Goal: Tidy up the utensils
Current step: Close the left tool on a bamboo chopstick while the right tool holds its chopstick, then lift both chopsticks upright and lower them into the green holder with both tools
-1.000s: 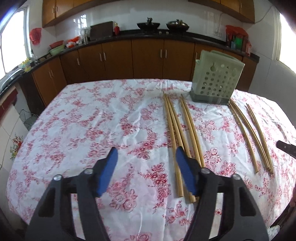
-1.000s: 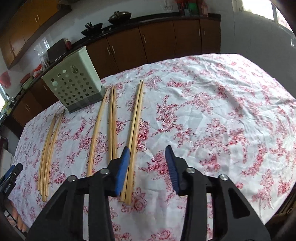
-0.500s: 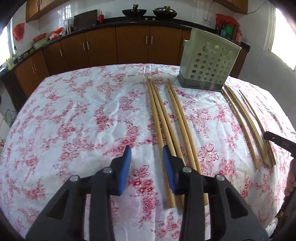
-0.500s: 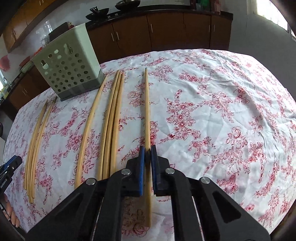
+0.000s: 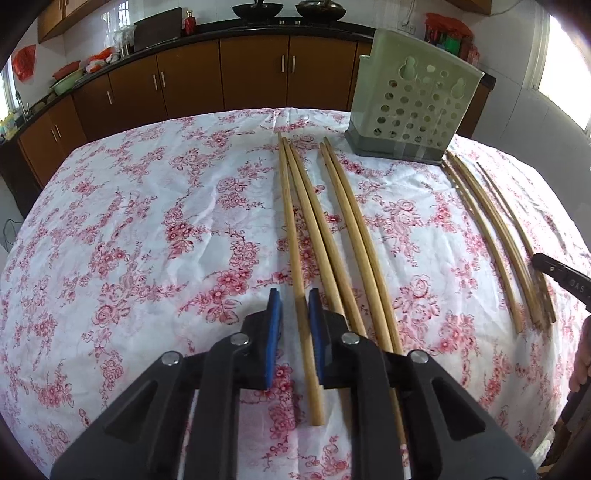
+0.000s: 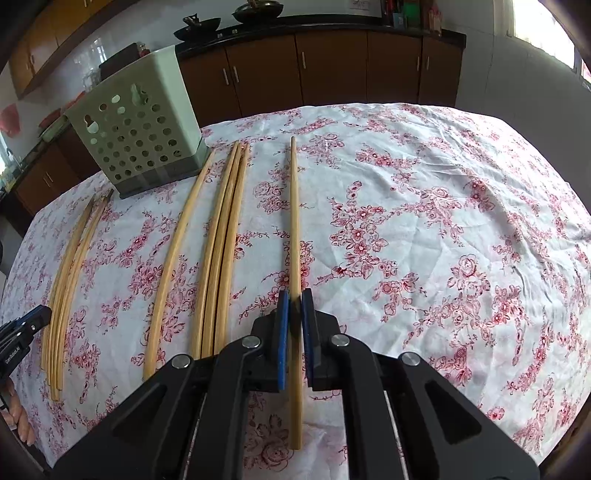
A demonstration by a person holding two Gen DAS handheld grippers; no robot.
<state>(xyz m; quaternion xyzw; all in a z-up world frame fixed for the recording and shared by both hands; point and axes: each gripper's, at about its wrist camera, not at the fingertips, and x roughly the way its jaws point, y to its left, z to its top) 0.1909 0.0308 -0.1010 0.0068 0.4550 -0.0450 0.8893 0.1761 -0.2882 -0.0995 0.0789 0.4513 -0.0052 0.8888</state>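
— On a floral tablecloth (image 5: 155,221), what is pictured at centre?

— One chopstick (image 6: 294,229) is seen clamped between the blue pads (image 6: 282,332) of the right gripper (image 6: 295,306), its jaws drawn tight on the shaft, the stick lying apart from its neighbours. A second chopstick (image 5: 291,236), leftmost of a group of four, is framed by the left gripper (image 5: 294,302), whose jaws are closing round it; a sliver of gap is still visible on either side, so the pads are not pressed home.

— And further out?

— Three more chopsticks (image 5: 347,229) are laid just beside that one. Another bundle (image 5: 491,236) is spread near the table's right edge in the left view. A pale green perforated utensil holder (image 5: 413,103) on a grey base is stood upright at the far ends of the sticks. Brown cabinets (image 5: 255,77) and two woks (image 5: 288,7) are shown behind.
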